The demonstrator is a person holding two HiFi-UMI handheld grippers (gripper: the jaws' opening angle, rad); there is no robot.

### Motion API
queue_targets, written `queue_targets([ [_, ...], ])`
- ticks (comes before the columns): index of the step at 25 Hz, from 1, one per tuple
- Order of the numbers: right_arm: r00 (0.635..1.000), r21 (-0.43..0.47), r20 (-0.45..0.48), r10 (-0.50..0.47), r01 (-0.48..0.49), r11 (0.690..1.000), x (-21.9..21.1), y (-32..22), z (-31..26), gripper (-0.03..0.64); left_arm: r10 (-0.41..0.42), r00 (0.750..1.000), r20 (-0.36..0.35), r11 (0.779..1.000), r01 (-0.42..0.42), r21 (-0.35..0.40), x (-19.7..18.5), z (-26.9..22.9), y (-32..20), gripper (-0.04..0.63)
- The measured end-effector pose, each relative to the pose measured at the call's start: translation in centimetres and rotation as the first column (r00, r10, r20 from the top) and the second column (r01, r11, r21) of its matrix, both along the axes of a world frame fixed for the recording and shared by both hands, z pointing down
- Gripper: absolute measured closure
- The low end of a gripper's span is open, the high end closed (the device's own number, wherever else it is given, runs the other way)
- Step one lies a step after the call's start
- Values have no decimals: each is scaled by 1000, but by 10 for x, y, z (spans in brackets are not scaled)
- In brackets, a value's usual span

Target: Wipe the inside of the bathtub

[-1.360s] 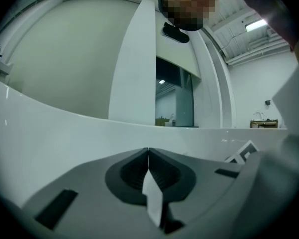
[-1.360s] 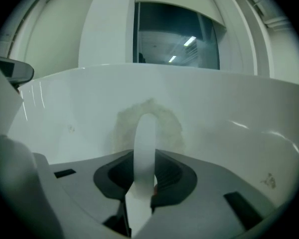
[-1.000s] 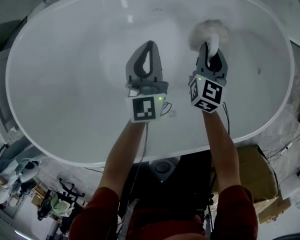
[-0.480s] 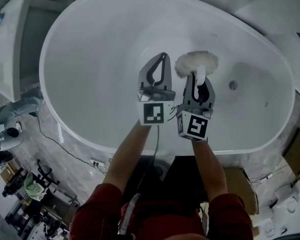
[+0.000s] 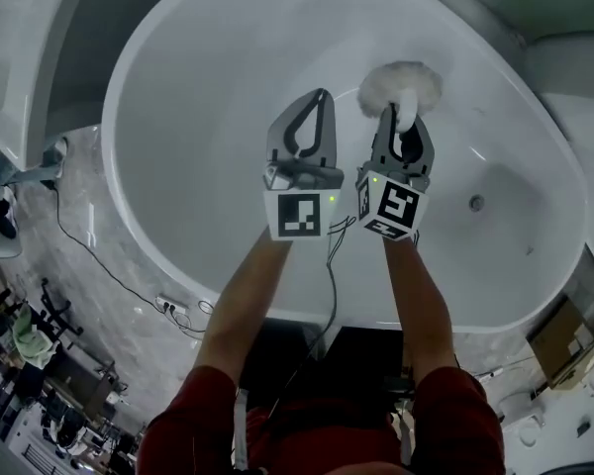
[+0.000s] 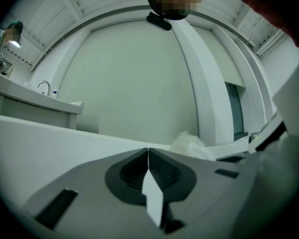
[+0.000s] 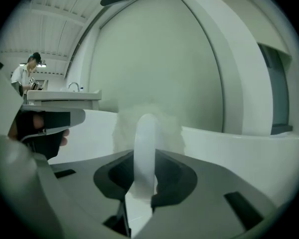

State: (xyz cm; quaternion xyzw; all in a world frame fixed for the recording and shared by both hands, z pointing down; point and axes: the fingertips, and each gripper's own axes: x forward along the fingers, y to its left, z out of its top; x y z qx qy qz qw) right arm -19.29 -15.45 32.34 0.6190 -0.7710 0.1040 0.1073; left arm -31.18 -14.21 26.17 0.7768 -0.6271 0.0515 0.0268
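The white oval bathtub [image 5: 188, 117] fills the head view. My right gripper [image 5: 404, 115] is shut on the white handle of a fluffy white wiping pad [image 5: 401, 85], which rests against the tub's inner surface at the far side. In the right gripper view the handle [image 7: 144, 143] stands upright between the jaws, with the fluffy pad [image 7: 170, 128] behind it. My left gripper [image 5: 321, 97] hovers just left of the pad, shut with nothing between its jaws. The left gripper [image 6: 148, 152] shows its jaws touching, and the pad [image 6: 187, 142] lies to its right.
The tub drain [image 5: 476, 203] lies to the right of the grippers. Cables [image 5: 109, 265] run over the marble floor outside the tub's left rim, and a cardboard box [image 5: 559, 339] stands at lower right. A basin counter with a tap [image 6: 44, 87] and a person [image 7: 25, 76] are beyond the tub.
The head view has swung round. Both grippers stay side by side, and the pad has travelled along the tub's inside, farther from the drain. Both grippers remain shut as before.
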Motion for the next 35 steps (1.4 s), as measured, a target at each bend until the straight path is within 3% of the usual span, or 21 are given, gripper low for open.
queue_targets([
  [6, 998, -6, -53, -25, 25, 1000, -40, -68, 35, 526, -11, 999, -40, 1000, 10, -24, -37, 36, -29, 579],
  [12, 994, -6, -110, -15, 14, 1000, -20, -151, 55, 526, -18, 999, -49, 999, 17, -30, -20, 58, -52, 579],
  [16, 983, -23, -181, -15, 11, 1000, -47, -166, 53, 525, -4, 999, -36, 999, 2, -54, -35, 58, -43, 578],
  [20, 983, -9, -181, -12, 10, 1000, -69, -165, 49, 526, -8, 999, -51, 998, 5, -62, -50, 59, -44, 579],
  [28, 979, -22, -202, -41, 37, 999, -9, -154, 63, 526, 41, 998, -39, 997, -44, -67, 14, 68, -46, 579],
  [35, 975, -24, -219, 43, -50, 998, 63, -131, 61, 526, 110, 993, -49, 992, -112, -54, 63, 56, -41, 579],
])
